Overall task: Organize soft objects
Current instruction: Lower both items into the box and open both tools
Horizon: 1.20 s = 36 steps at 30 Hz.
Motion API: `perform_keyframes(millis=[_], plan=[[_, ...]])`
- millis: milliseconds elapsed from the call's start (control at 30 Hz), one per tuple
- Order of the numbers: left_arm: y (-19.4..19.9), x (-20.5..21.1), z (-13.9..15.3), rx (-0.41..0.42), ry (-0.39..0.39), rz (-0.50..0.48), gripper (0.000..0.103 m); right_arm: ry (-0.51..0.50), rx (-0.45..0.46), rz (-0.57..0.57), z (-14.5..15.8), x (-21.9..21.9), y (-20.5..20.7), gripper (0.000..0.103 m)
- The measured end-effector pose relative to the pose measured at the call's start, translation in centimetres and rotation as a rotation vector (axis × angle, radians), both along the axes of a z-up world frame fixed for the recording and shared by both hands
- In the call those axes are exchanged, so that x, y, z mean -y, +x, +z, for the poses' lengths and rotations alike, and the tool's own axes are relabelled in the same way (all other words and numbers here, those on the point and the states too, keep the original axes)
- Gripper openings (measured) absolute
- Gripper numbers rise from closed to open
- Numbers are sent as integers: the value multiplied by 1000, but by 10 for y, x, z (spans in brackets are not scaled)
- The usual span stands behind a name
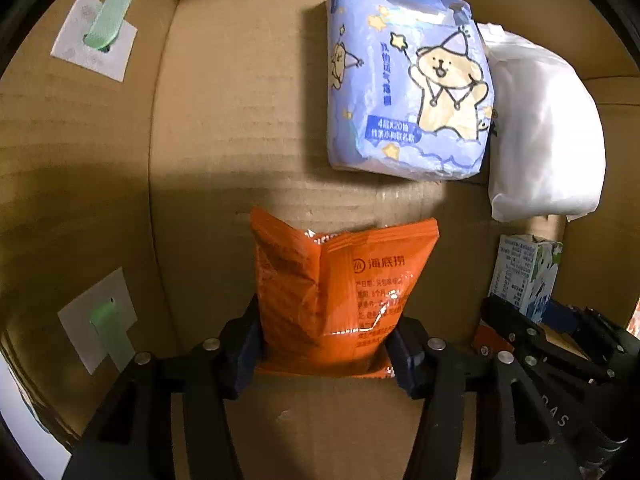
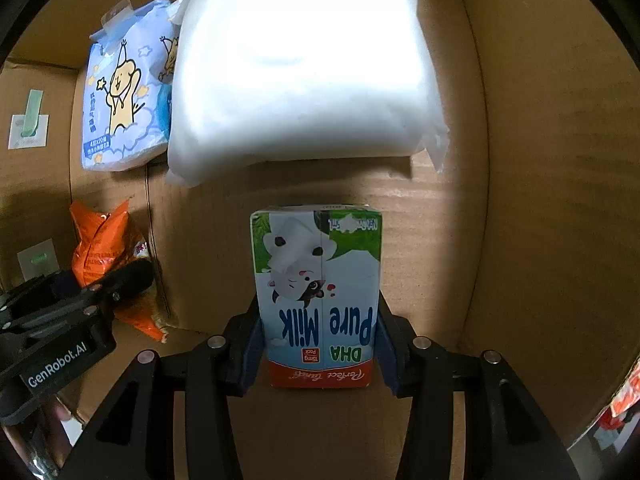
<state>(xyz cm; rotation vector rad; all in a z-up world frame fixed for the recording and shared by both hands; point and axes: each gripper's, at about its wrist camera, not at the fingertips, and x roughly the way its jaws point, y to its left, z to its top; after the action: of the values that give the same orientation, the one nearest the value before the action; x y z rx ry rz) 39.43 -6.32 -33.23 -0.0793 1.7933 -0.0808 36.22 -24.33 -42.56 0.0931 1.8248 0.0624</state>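
Note:
My left gripper point(image 1: 326, 346) is shut on an orange snack packet point(image 1: 336, 292) and holds it low inside a cardboard box point(image 1: 224, 128). My right gripper point(image 2: 320, 344) is shut on a milk carton point(image 2: 318, 292), printed upside down, over the box floor point(image 2: 432, 232). The carton also shows at the right of the left wrist view point(image 1: 524, 276), and the orange packet at the left of the right wrist view point(image 2: 104, 244). A blue tissue pack with a cartoon bear point(image 1: 404, 88) lies at the far side, next to a white plastic-wrapped soft pack point(image 1: 548, 132).
The box walls rise on all sides, with white labels and green tape point(image 1: 104, 28) on the left wall. The tissue pack point(image 2: 124, 92) and white pack point(image 2: 304, 68) fill the far end. Bare cardboard floor lies between them and my grippers.

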Motion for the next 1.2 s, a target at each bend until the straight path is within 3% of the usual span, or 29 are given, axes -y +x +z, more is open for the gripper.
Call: perform_keyframes(millis=[200, 433, 567, 633, 767, 900, 1200], plan=[[-9, -8, 4, 4, -11, 12, 55, 13, 9, -4, 5, 1, 5, 55], [-14, -13, 24, 38, -16, 14, 63, 15, 74, -10, 37, 5, 7, 57], [-20, -14, 46, 85, -9, 6, 64, 2, 127, 4, 58, 1, 3, 68], [-26, -16, 60, 116, -14, 10, 64, 4, 144, 7, 67, 1, 0, 69], [-37, -15, 85, 172, -7, 8, 85, 15, 187, -2, 87, 0, -12, 82], [-48, -23, 107, 236, 10, 12, 93, 42, 240, -42, 106, 10, -27, 96], [-68, -40, 155, 360, 17, 47, 94, -8, 357, -30, 155, 27, -56, 96]])
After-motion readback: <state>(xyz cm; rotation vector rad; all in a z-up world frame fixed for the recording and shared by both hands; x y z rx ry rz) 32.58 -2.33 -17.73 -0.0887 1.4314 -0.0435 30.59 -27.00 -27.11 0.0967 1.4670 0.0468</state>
